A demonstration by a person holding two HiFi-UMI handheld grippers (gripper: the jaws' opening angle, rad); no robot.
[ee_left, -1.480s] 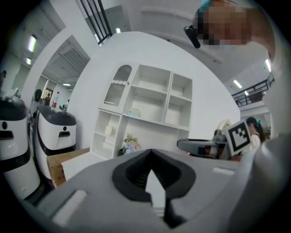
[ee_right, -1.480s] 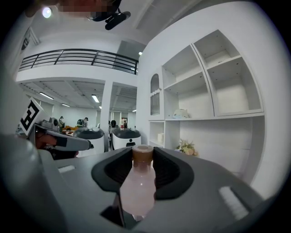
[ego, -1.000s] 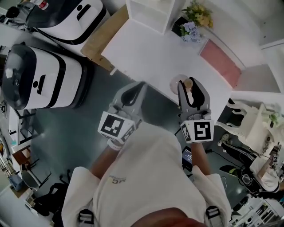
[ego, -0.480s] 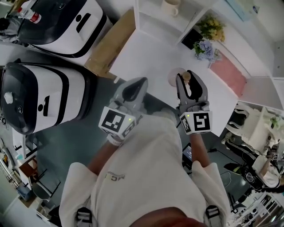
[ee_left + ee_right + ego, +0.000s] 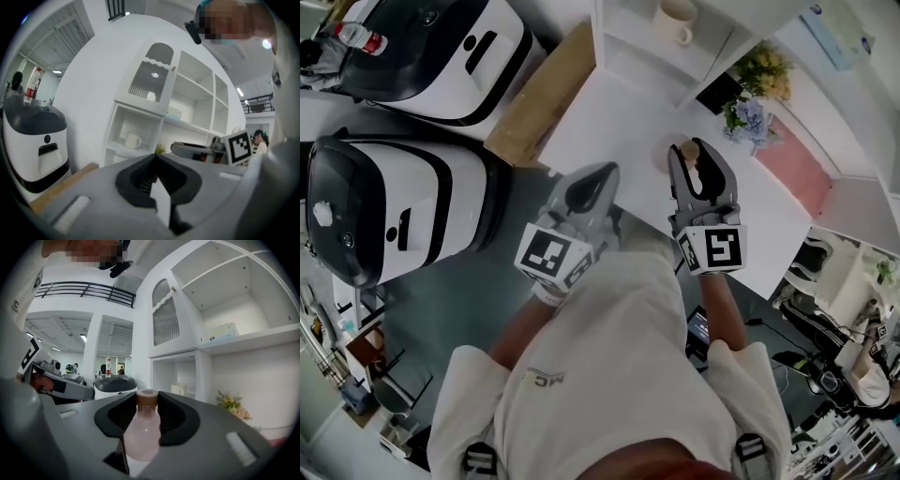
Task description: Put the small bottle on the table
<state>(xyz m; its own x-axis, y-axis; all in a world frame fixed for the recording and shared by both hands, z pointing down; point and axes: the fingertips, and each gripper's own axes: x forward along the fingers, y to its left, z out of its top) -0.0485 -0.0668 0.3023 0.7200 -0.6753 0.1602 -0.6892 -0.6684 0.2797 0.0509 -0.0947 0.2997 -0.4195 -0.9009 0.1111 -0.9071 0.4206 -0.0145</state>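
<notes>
The small bottle, its base hidden between the jaws clamped on its body and only its brown cap visible from above, is held by the right gripper just inside the white table's near edge, with bare tabletop beyond, while the left gripper, jaws together and empty, is extended alongside at that edge.

The head camera looks steeply down from above the person's shoulders onto the near edge of the table. Cameras on the left gripper and right gripper sit close behind their jaws, facing the far shelf unit. All three views share its mug, and each gripper view catches the other gripper.
</notes>
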